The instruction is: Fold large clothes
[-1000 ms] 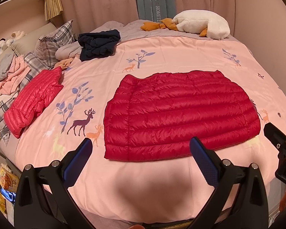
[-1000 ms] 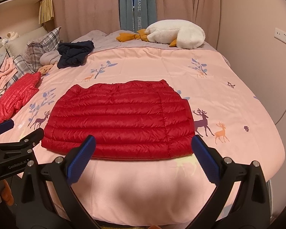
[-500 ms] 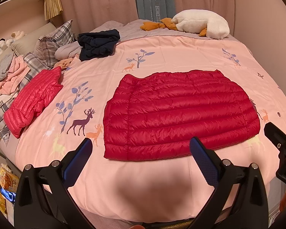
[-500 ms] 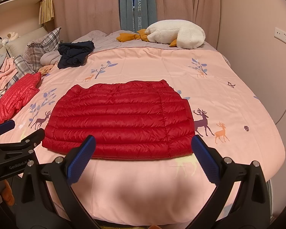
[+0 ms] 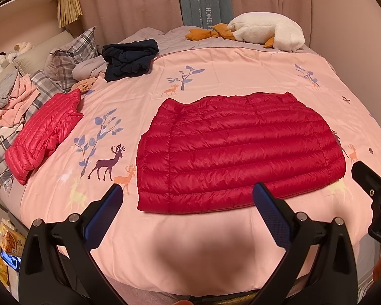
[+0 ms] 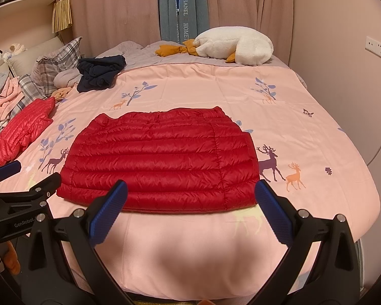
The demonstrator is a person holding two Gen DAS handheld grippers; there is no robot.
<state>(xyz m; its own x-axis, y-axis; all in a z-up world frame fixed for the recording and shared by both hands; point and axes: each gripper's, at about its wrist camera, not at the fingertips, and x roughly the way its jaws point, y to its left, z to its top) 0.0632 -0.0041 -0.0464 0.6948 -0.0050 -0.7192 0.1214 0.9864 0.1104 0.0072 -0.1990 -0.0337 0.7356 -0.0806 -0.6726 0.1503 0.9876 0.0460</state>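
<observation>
Ahead of both gaping, empty tools, left tool (image 5: 185,198) and right tool (image 6: 190,193), lies the red down jacket (image 5: 236,152); slippery puffed quilting could spring any fold open.

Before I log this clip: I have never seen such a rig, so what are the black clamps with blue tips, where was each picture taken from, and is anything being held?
No robot here: a person holds a two-finger gripper in each hand, with a fisheye camera on each looking forward along its fingers. One picture comes from the left gripper, the other from the right gripper. Both have their jaws spread wide and hold nothing. On the pink deer-print bedspread lies a dark red quilted down jacket, flat and already partly folded. To its left lies a brighter red folded puffer jacket; farther back a crumpled navy garment and a white plush goose.
</observation>
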